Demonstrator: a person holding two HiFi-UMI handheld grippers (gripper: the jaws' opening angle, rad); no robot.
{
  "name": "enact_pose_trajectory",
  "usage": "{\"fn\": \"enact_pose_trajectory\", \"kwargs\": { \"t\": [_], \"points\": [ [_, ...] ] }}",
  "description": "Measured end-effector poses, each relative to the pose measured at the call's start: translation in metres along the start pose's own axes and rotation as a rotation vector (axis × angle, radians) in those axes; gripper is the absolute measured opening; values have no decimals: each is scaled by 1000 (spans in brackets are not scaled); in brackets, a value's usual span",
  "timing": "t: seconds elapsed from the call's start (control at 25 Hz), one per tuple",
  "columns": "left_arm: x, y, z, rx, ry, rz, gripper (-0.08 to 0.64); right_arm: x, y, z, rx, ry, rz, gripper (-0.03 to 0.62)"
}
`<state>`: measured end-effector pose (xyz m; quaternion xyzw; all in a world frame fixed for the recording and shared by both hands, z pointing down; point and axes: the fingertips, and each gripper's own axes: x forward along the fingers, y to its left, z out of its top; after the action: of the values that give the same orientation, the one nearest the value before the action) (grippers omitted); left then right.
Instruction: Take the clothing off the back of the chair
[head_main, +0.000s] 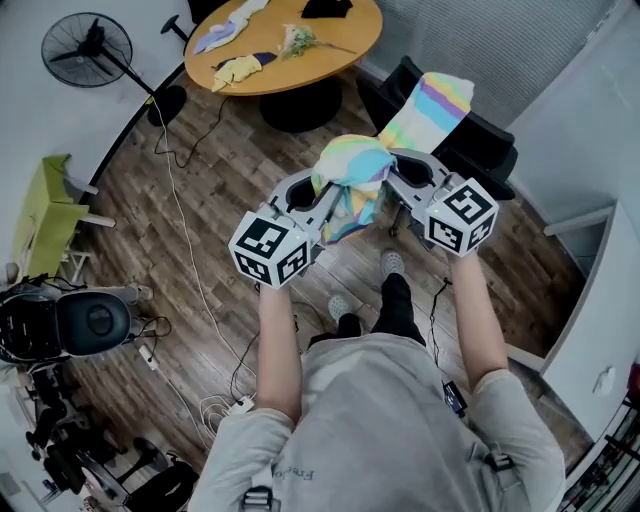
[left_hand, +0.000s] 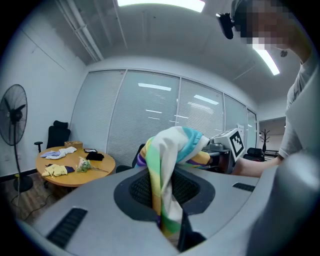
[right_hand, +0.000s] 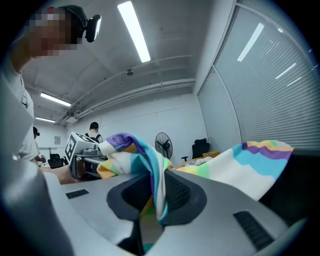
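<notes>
Head view shows the left gripper (head_main: 328, 196) and right gripper (head_main: 397, 172) both pinched shut on the bunched striped clothing (head_main: 352, 168), probably to lift its trailing end off the far chair (head_main: 487, 150).

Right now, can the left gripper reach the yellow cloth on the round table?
Probably not: the left gripper is shut on the pastel striped garment, and the round wooden table stands well beyond it.
</notes>
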<state>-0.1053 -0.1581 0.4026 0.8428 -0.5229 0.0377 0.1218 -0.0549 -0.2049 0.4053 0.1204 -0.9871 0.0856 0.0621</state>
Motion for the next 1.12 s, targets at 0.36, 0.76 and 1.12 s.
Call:
{"fn": "enact_pose_trajectory", "kwargs": {
  "t": [0.36, 0.76, 1.12],
  "points": [
    [-38, -1, -30, -48, 8, 17, 83, 12, 46, -41, 63, 31, 21, 67],
    [-64, 7, -47, -71, 5, 47, 83, 24, 73, -61, 113, 24, 39, 67],
    [-68, 17, -76, -72, 65, 128, 83, 28, 60, -93, 189, 29, -83, 67]
  ]
}}
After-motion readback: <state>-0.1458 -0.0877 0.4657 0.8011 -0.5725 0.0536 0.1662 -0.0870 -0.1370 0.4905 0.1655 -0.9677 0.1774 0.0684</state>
